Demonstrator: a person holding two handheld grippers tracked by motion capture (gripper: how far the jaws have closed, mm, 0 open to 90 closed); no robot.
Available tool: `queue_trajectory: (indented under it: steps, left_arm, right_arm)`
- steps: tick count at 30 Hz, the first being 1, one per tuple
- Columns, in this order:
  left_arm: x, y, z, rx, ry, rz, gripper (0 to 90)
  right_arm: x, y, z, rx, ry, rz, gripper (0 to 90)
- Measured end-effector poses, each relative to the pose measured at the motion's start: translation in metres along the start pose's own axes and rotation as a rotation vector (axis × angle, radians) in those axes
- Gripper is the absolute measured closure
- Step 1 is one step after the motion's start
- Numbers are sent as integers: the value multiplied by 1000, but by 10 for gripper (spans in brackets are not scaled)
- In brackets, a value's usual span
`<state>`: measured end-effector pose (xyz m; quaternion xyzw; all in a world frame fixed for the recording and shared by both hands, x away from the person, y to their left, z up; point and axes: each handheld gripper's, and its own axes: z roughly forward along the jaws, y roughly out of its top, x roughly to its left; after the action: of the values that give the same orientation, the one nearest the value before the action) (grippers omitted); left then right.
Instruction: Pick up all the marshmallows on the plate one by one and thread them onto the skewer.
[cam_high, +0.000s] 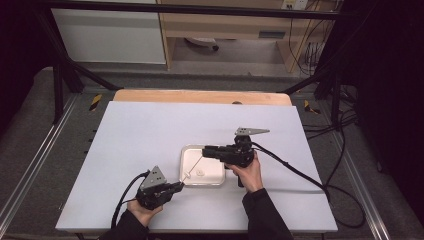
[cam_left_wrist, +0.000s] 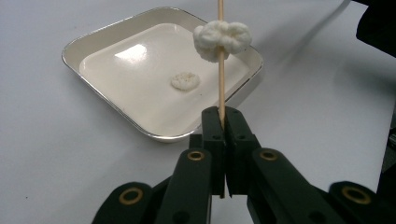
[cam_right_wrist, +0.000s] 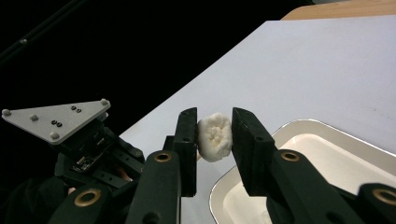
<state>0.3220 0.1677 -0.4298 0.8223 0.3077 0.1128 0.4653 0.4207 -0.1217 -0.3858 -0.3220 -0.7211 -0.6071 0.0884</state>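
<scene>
Left gripper (cam_left_wrist: 223, 122) clamped on a thin wooden skewer (cam_left_wrist: 221, 88) at 7 o'clock of the shallow white square tray with a metal rim (cam_left_wrist: 93, 35) on the white desk (cam_high: 145, 135) — a lumpy white marshmallow-like piece (cam_left_wrist: 223, 39) is threaded on the stick above the tray's near corner. Right gripper (cam_right_wrist: 214, 135), reaching in from 3 o'clock, pinches a white puffy piece (cam_right_wrist: 215, 136) over the tray edge. A small flat white crumb (cam_left_wrist: 185, 80) lies in the tray's middle.

A tray (cam_high: 216, 176) sits on the table (cam_high: 140, 135) between both tools, one piece (cam_left_wrist: 185, 80) inside.
</scene>
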Motion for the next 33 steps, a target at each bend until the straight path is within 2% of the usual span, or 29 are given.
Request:
queue_trajectory:
  steps: [4,13,21,33]
  left_arm:
    - [0,-1,0,-12,0,-12,879]
    - [0,-3,1,-33,5,-42,880]
    - [-3,-3,3,-44,23,-52,880]
    - [-5,-3,5,-42,26,-50,881]
  right_arm:
    - [1,-1,1,-8,7,11,739]
    - [4,-10,8,-65,12,14,768]
    - [5,-17,13,-105,13,26,782]
    - [7,-21,15,-105,8,30,792]
